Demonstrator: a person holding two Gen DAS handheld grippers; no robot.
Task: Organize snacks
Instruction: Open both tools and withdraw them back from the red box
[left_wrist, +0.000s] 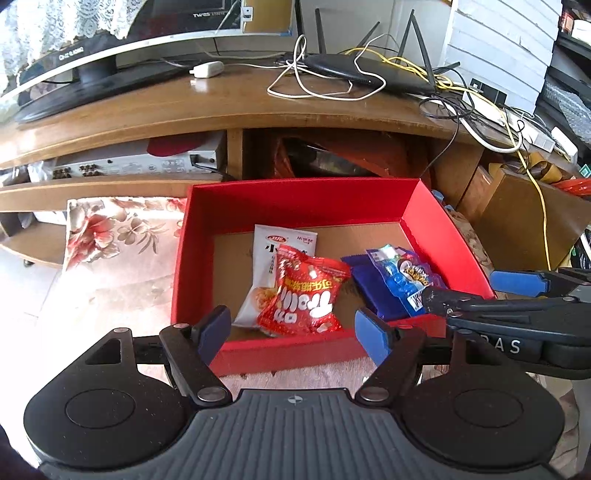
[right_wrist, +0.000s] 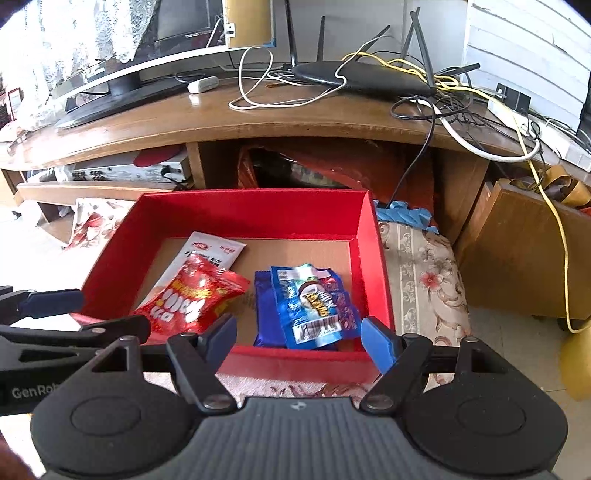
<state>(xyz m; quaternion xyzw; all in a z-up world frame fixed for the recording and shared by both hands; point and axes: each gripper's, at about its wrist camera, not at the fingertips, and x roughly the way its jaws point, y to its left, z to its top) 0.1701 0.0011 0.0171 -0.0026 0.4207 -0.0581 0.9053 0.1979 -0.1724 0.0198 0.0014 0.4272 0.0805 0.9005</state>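
A red box (left_wrist: 295, 201) (right_wrist: 255, 210) with a cardboard floor sits on a floral cloth. Inside lie a red snack bag (left_wrist: 306, 291) (right_wrist: 195, 295) on top of a white snack packet (left_wrist: 284, 240) (right_wrist: 214, 249), and a light blue packet (left_wrist: 402, 277) (right_wrist: 310, 306) on a dark blue packet (left_wrist: 365, 284) (right_wrist: 264, 314). My left gripper (left_wrist: 295, 332) is open and empty at the box's near wall, in front of the red bag. My right gripper (right_wrist: 301, 341) is open and empty at the near wall, in front of the blue packets.
A wooden TV stand (left_wrist: 221, 107) stands behind the box, with a TV (left_wrist: 92, 48), a black router (left_wrist: 365, 72) and tangled cables (left_wrist: 480, 110). A silver player (left_wrist: 136, 166) sits on its shelf. A brown box (right_wrist: 517, 251) stands at the right. Floral cloth (right_wrist: 424, 280) covers the floor.
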